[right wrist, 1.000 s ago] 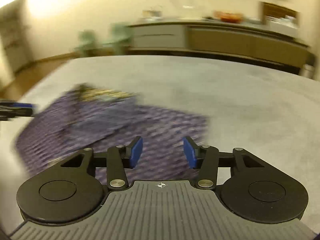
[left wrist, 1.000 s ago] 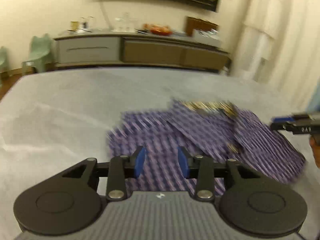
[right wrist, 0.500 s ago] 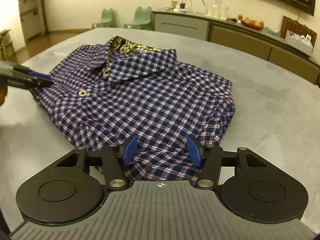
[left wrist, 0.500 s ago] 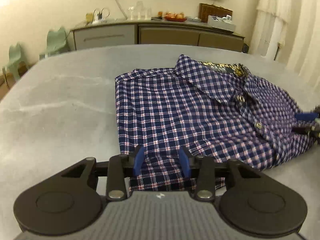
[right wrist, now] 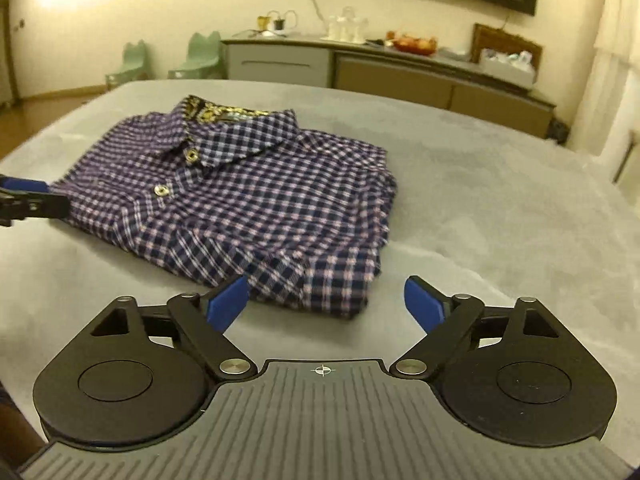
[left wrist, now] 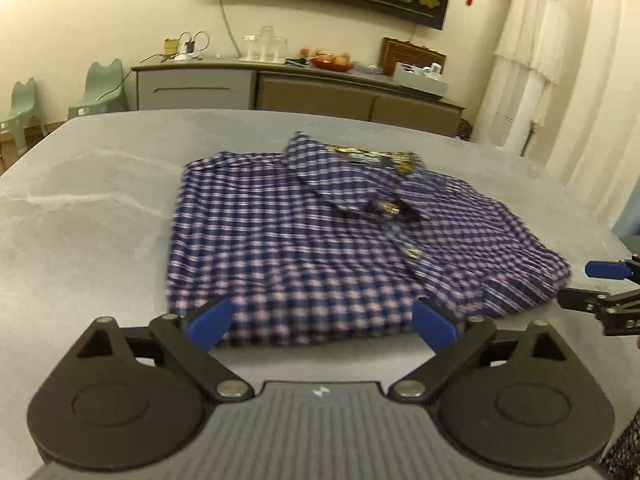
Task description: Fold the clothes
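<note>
Left claw (left wrist: 320,322) and right claw (right wrist: 326,300): both spread wide, holding nothing, each poised just short of the near edge of the checked shirt (left wrist: 340,240). The shirt lies on the grey counter (left wrist: 80,232) as a compact folded rectangle, collar (right wrist: 236,128) uppermost and buttons showing, sleeves tucked out of sight. By the shirt's shape, the fold appears complete, with both claws clear of the cloth. Any further move would call only for squaring the slightly ragged near-right corner. Sideboard (right wrist: 380,68) stands beyond.
</note>
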The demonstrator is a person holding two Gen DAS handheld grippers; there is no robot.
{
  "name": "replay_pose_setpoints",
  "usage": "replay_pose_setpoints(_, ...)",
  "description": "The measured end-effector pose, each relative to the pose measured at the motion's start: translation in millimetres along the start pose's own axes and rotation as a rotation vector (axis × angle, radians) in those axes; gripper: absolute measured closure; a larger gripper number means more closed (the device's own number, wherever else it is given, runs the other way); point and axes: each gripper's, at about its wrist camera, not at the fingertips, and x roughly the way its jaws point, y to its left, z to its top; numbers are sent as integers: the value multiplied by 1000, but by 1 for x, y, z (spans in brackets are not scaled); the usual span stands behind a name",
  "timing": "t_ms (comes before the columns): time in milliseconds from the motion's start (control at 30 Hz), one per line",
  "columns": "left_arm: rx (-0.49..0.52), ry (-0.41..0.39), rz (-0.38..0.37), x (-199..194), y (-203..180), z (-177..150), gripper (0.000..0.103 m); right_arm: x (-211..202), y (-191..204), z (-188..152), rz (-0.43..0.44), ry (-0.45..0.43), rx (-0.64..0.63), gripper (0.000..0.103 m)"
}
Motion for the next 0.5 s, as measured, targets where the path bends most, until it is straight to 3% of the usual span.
replay_pose_setpoints(67, 21, 3, 6, -4, -11, -4, 0, -8, 4, -5, -36, -4, -10, 12)
replay_pose_setpoints(267, 62, 0, 17, -16, -34, -14, 0, -21, 11, -8, -31, -11, 20, 10)
replay_pose_setpoints(500, 45, -65, 16, -29, -47, -21, 0, -29, 21, -9, -20, -23, 23, 9)
